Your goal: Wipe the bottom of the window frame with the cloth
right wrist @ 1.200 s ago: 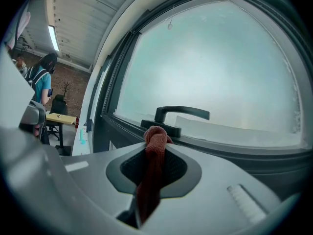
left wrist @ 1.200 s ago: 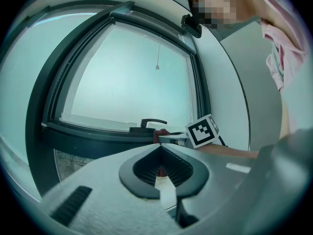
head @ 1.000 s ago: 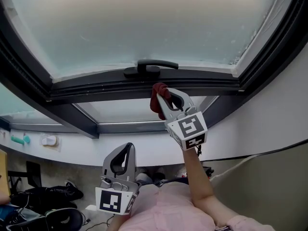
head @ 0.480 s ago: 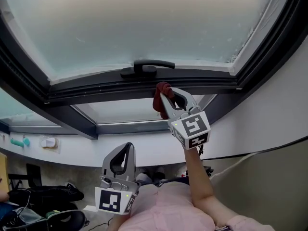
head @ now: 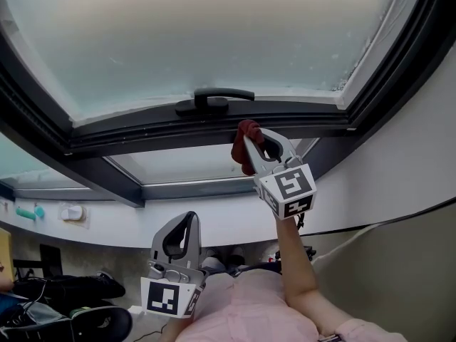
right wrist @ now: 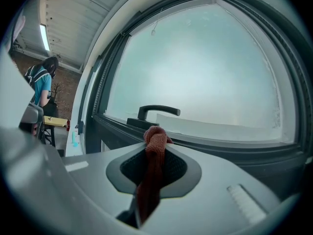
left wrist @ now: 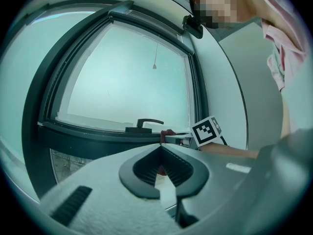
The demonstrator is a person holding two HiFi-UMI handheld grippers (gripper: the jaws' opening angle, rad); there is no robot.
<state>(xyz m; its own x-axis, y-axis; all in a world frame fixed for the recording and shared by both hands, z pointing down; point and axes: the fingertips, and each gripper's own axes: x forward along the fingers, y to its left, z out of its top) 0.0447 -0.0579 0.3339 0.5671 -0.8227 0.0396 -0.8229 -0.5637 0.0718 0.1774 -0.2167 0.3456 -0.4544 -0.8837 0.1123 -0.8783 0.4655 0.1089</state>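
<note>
A dark window frame (head: 142, 130) runs under frosted glass, with a black handle (head: 214, 98) on its bottom rail. My right gripper (head: 251, 138) is raised to that rail just right of the handle and is shut on a red cloth (head: 244, 140), whose bunched end lies against the frame. In the right gripper view the cloth (right wrist: 155, 148) hangs out between the jaws, in front of the handle (right wrist: 157, 111) and rail (right wrist: 220, 148). My left gripper (head: 187, 223) hangs low near the person's chest, shut and empty. The left gripper view looks over its closed jaws to the red cloth (left wrist: 167, 131).
A white wall (head: 399, 169) borders the window on the right. Below left, a white ledge holds small teal items (head: 28, 210), and dark bags (head: 71, 291) lie on the floor. A person in a blue shirt (right wrist: 41, 89) stands far off in the right gripper view.
My right gripper has slid the cloth a little to the right and up along the bottom rail, away from the handle. The left gripper has stayed put.
</note>
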